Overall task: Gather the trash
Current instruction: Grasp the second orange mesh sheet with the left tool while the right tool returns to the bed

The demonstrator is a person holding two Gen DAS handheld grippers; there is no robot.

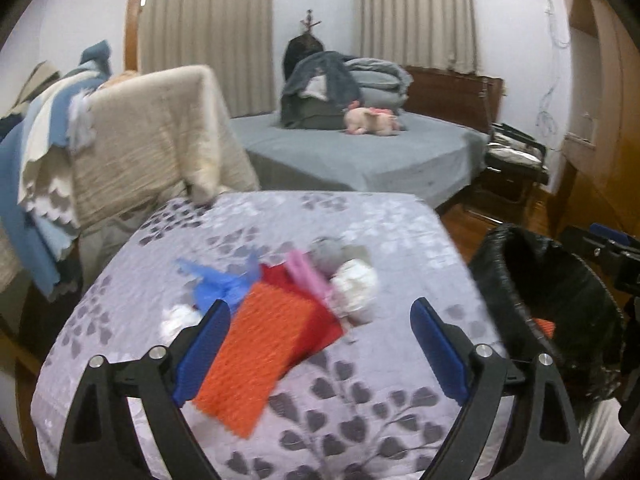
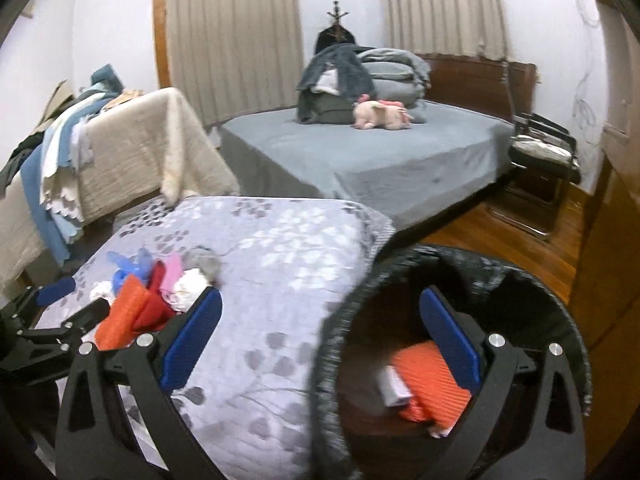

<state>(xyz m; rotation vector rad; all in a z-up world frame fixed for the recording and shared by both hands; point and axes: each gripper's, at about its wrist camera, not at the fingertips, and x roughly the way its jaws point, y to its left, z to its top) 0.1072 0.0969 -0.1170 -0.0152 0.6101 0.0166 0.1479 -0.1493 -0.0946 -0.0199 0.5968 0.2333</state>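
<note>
Left view only: the trash pile (image 1: 280,304) seen close, at 12 o'clock between the left gripper (image 1: 320,320) fingers; the bin's (image 1: 560,300) inside is mostly dark, with only an orange sliver at 3 o'clock.
Right view only: the bin's (image 2: 452,360) inside, with an orange ridged piece (image 2: 432,384) and a small white box (image 2: 394,386) touching it; the left gripper (image 2: 70,300) shows at 9 o'clock.
Pile: an orange waffle-textured cloth (image 1: 256,360) on top of a red sheet (image 1: 308,308); blue plastic wrap (image 1: 224,280), a pink strip (image 1: 306,276), crumpled white paper (image 1: 356,288), and a gray wad (image 1: 332,252) at 12 o'clock of them. All are blurred.
Surface: a table under a quilted lavender cover (image 1: 360,400) with gray leaf print; the pile lies at its 9 o'clock side in the right view.
Bin: round, lined with a crinkled black bag, just beside the table at 3 o'clock.
Left fingers: spread wide, empty, blue ribbed pads (image 1: 204,344); the 9 o'clock pad overlaps the orange cloth's edge, contact unclear.
Right fingers: the right gripper (image 2: 320,316) is spread wide, empty, one finger over the table, the other over the bin's mouth.
</note>
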